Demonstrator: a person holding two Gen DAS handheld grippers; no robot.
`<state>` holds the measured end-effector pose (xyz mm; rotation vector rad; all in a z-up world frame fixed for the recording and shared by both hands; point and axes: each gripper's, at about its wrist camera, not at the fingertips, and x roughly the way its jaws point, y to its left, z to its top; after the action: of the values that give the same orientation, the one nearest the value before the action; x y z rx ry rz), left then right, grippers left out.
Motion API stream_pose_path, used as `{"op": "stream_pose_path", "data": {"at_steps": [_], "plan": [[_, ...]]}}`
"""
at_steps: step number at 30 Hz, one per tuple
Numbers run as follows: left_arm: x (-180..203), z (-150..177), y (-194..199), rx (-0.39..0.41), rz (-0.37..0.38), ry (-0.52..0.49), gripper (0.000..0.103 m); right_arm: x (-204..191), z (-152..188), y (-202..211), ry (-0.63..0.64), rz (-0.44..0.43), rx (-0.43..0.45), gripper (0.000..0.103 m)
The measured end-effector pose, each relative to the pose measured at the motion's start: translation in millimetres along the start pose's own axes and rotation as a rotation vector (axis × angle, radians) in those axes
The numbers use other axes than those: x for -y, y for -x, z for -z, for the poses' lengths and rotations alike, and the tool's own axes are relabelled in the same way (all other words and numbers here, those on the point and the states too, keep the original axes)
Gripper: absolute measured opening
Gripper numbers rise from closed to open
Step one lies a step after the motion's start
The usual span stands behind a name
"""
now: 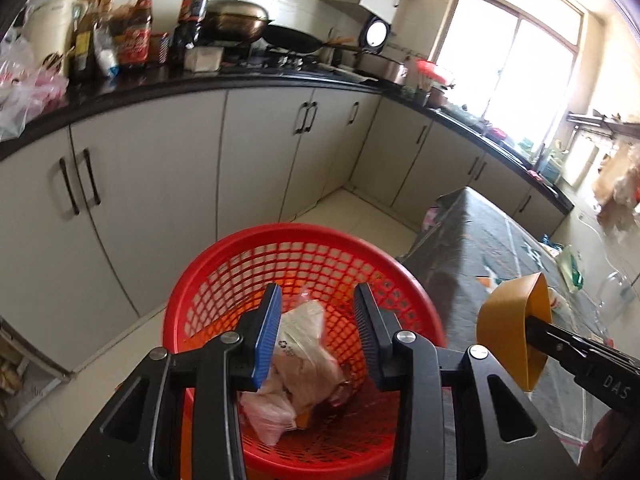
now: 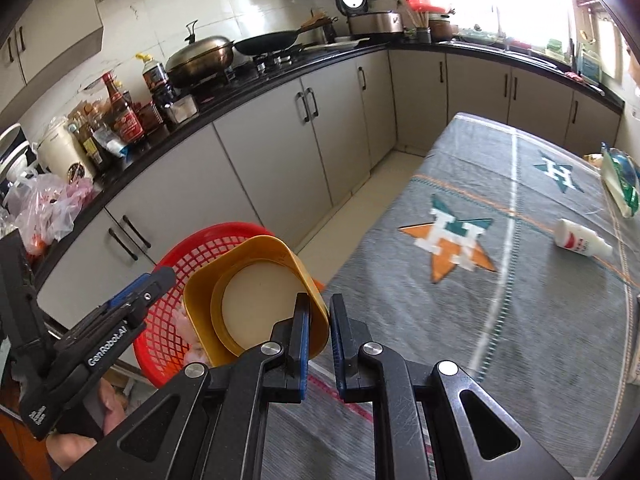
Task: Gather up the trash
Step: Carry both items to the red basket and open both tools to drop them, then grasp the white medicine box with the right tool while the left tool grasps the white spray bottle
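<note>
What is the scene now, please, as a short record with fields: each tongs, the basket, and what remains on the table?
left tongs: open, empty, over the red basket
right tongs: shut on the rim of the yellow cup, at the basket's edge
basket contents: crumpled plastic bags
table: white bottle lying on its side; green and white packet at the far edge
table cover: grey cloth with star pattern
</note>
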<state>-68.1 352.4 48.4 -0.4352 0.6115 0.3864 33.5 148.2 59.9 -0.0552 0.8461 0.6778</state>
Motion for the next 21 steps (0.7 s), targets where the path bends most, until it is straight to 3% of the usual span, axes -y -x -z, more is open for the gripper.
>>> {"op": "stream_pose_path", "data": {"at_steps": [7, 11, 21], "plan": [[-13, 2, -2, -0.016, 0.001, 0.037, 0.036, -24, -5, -26, 0.038, 0.013, -0.038, 0.015], [-17, 3, 1, -0.017, -0.002, 0.051, 0.039, -33, -6, -32, 0.064, 0.025, -0.039, 0.036], [5, 5, 18, 0.0, 0.032, 0.018, 0.044, -7, 1, -2, 0.008, 0.012, -0.001, 0.037]]}}
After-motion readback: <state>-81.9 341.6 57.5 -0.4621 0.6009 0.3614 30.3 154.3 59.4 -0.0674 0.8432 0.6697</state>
